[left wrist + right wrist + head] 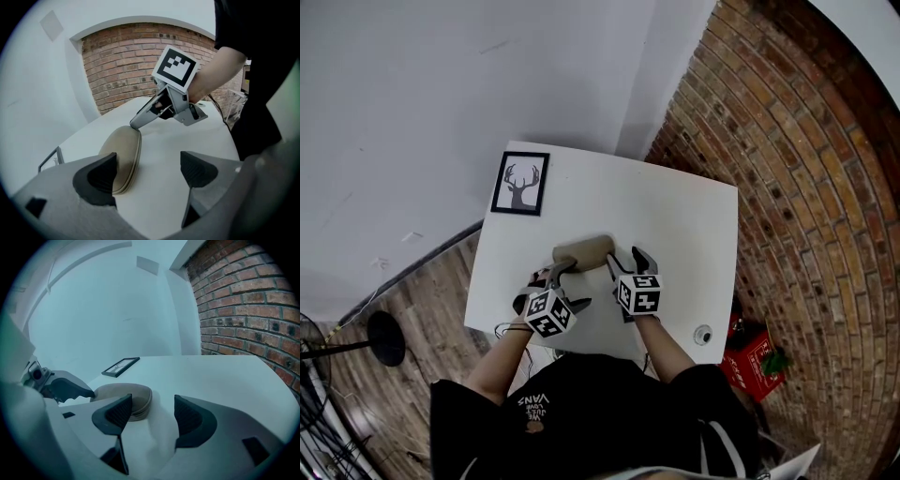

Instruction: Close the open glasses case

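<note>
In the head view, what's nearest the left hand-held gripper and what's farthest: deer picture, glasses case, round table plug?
1. Glasses case, just ahead of the left hand-held gripper.
2. Deer picture, at the far left corner of the table.
3. Round table plug, by the near right corner.

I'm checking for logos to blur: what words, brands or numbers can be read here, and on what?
"VANS": upside down on the person's black shirt; the smaller lines beside it are too blurred to read.
Red box: print too small to read.
Framed picture: antlered deer, no words.
Marker cubes: black-and-white squares, no letters.
</note>
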### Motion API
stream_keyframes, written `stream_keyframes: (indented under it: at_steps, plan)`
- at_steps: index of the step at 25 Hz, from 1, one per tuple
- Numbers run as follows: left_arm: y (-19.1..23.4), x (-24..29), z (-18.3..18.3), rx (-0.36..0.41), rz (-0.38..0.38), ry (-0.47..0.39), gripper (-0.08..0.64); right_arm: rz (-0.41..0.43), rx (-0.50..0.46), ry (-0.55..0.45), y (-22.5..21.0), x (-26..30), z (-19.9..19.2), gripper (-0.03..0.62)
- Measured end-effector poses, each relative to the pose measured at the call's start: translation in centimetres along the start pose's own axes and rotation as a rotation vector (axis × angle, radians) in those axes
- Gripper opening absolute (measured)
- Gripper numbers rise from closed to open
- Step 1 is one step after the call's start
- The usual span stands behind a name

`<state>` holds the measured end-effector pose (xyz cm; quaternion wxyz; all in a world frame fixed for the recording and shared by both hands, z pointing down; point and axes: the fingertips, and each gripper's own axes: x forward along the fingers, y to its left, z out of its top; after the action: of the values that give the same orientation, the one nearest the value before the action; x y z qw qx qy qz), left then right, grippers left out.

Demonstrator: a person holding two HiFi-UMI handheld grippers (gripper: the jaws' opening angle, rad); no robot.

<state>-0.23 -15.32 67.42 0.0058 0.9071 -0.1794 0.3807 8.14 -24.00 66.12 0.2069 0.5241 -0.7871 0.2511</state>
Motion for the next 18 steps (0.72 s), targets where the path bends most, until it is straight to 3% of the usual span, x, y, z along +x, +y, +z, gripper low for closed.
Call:
stream_keyframes:
  at_steps: [9,18]
  plan:
    - [1.3,0.1,-0.1,-0.023,0.021,-0.005,0.400,0.001,0.020,-0.007,0.2,-0.2,0.3,0.268]
    - [-0.9,-3.5,-0.2,-0.053,0.090,-0.039,0.360,0.013,0.034,-0.045,3.2,-4.6,-0.8,0.264]
